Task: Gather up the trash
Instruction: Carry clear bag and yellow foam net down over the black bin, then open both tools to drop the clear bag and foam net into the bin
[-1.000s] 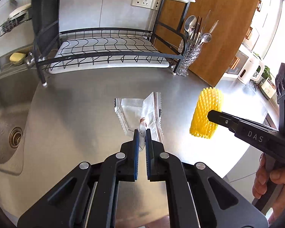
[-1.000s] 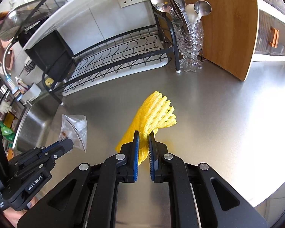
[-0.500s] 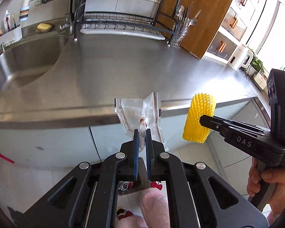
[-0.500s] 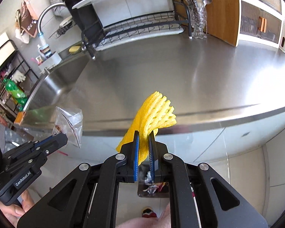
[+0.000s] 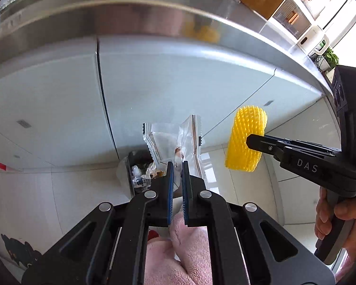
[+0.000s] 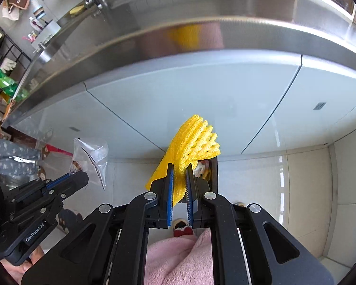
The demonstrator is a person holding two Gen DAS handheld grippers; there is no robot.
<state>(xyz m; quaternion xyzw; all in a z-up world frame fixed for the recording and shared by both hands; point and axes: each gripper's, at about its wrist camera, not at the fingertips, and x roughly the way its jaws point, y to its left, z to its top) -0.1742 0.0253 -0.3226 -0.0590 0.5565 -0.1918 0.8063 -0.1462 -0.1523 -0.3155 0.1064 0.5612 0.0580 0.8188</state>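
While pinched, yellow foam net [image 6: 189, 142] looks crumpled.

The bin [image 5: 135, 173] is half hidden behind the wrapper [image 5: 173, 140] and gripper fingers; the countertop [image 5: 154, 11] above is blurred.

My left gripper [image 5: 176, 166] points forward and down, its blue-padded fingers [image 5: 170, 185] nearly together, pinching a clear wrapper [image 5: 170, 137]. My right gripper [image 6: 180, 168] sits level beside it, fingers [image 6: 170, 190] clamped on yellow foam netting [image 6: 192, 140]. My right hand [image 5: 339, 223] wraps its handle; my left hand's fingers [image 6: 23, 264] show only at the frame edge.
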